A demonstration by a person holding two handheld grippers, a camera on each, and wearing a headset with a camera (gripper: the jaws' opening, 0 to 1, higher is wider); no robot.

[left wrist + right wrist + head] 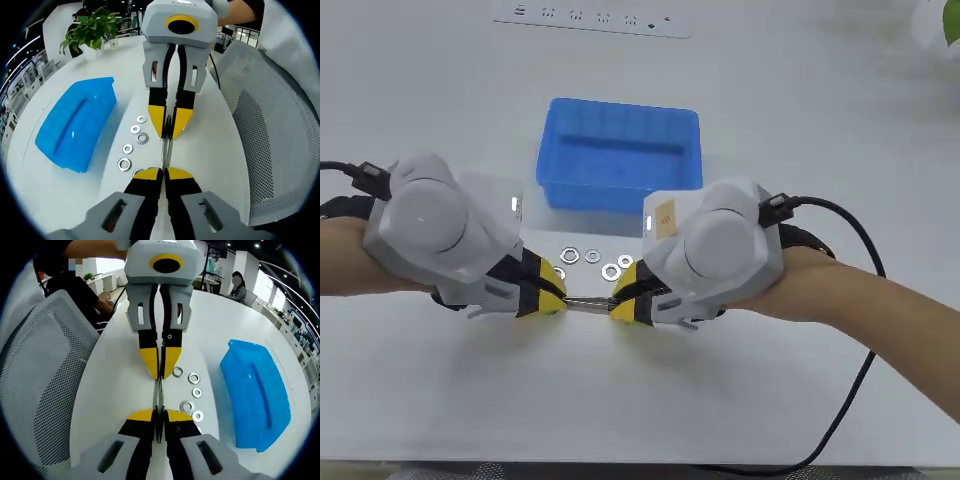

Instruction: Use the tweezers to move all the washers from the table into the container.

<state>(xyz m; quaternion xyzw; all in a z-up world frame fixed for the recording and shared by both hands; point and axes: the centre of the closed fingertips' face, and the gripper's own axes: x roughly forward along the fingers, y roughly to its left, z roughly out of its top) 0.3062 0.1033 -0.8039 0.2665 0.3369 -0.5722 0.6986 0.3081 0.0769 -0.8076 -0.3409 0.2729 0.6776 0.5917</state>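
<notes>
The two claws meet tip to tip in front of the person. The left claw (550, 292) comes in from the left and the right claw (626, 300) from the right. Each has its yellow-tipped jaws pressed together on one end of the tweezers (588, 302), which bridge the short gap between them. The left forearm (350, 258) lies about level, and the right forearm (865, 312) angles in from the lower right.
</notes>
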